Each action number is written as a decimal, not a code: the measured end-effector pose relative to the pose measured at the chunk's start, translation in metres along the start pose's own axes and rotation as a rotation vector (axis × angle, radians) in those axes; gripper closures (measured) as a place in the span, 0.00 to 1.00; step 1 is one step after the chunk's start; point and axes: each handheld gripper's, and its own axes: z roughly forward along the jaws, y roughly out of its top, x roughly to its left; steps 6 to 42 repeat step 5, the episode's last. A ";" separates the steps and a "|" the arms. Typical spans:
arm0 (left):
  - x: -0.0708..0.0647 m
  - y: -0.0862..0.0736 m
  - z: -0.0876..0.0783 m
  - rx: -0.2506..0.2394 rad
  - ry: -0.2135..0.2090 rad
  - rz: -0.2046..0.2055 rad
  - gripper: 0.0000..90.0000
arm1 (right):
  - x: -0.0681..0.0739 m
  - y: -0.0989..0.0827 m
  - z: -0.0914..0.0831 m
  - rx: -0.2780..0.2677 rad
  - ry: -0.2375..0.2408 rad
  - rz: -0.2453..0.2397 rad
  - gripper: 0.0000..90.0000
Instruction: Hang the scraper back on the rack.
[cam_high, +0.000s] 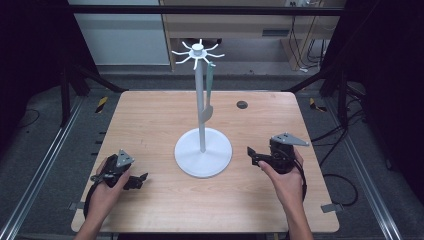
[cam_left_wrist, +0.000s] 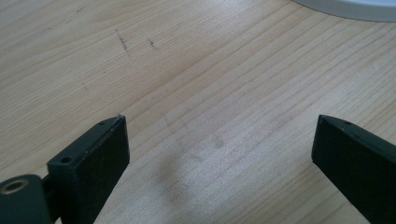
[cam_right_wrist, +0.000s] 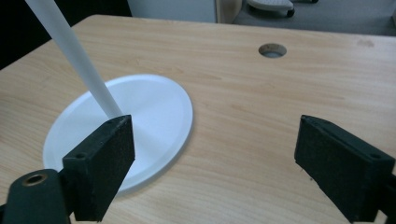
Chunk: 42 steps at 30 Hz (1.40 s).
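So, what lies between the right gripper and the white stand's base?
Bare wood: in the high view the right gripper and the stand's base are apart, nothing between.

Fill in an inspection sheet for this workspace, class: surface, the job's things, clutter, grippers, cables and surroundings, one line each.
Surface: wooden table, pale grain, a few faint marks, a round hole near the far edge.
Job's things: white stand upright at the middle on a round base; a grey-green utensil hangs from one of its top hooks.
Clutter: nothing seen.
Grippers: left gripper low over the table, jaws open, nothing between them; right gripper beside the base, jaws open, nothing between them.
Cables: a black cable trails from the right gripper; loose cables lie on the floor to the right.
Surroundings: dark frame bars, grey floor, a wooden cabinet behind.
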 end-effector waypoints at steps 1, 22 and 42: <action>0.000 0.000 0.000 0.000 0.000 -0.001 0.04 | 0.000 0.000 0.000 0.000 0.000 0.000 0.13; 0.001 0.000 0.000 -0.002 0.000 -0.002 0.04 | -0.006 -0.015 0.005 0.011 0.019 0.008 0.12; 0.001 0.000 0.000 -0.002 0.000 -0.002 0.04 | -0.006 -0.015 0.005 0.011 0.019 0.008 0.12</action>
